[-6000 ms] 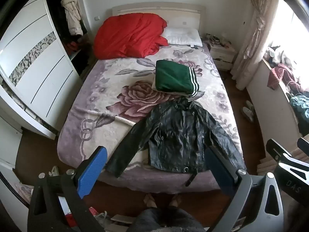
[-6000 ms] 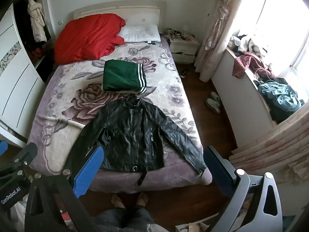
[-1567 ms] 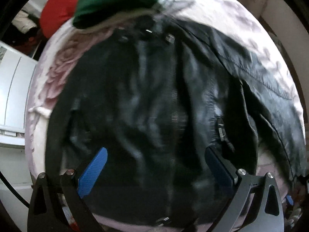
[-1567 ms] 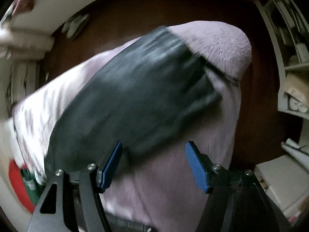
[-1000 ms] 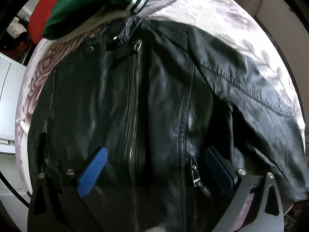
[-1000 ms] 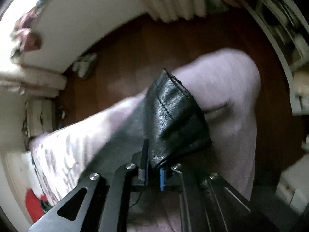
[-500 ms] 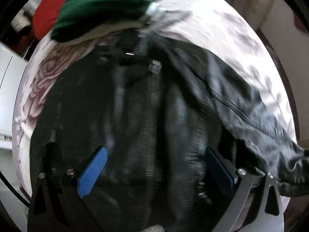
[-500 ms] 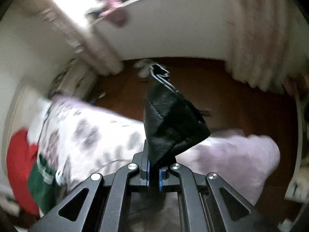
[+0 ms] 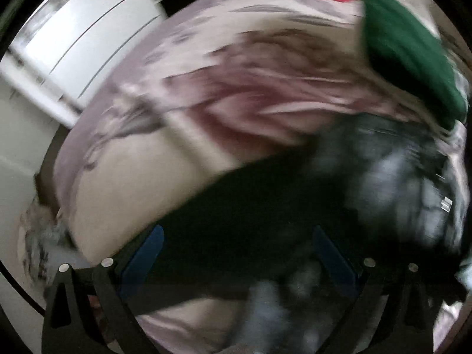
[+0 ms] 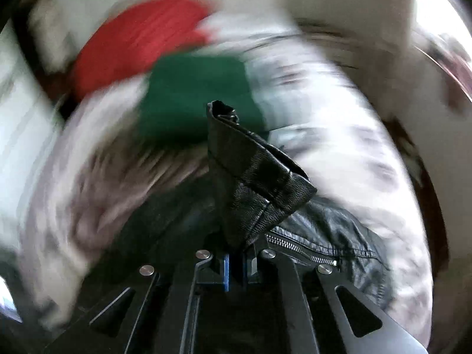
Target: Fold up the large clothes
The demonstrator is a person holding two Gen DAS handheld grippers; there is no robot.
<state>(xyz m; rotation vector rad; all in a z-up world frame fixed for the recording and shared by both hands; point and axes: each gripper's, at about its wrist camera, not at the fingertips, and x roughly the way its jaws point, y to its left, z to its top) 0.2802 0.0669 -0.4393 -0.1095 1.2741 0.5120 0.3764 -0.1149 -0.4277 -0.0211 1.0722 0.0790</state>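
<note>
A black leather jacket (image 9: 368,194) lies on the floral bed cover (image 9: 236,100); the left wrist view is blurred by motion. My left gripper (image 9: 236,250) is open, its blue pads wide apart just above the jacket's left sleeve (image 9: 236,206). My right gripper (image 10: 236,262) is shut on the cuff of the jacket's right sleeve (image 10: 253,177), which stands up from the pads above the jacket body (image 10: 324,236). A folded green garment (image 10: 194,97) lies further up the bed, also showing in the left wrist view (image 9: 407,50).
A red duvet (image 10: 138,41) is at the head of the bed. White wardrobe doors (image 9: 88,35) stand left of the bed. The bed's left edge and the floor (image 9: 41,236) show at lower left.
My left gripper has swung left from the jacket's front toward its left sleeve. My right gripper, holding the cuff, has swung round from facing the floor to facing the bed.
</note>
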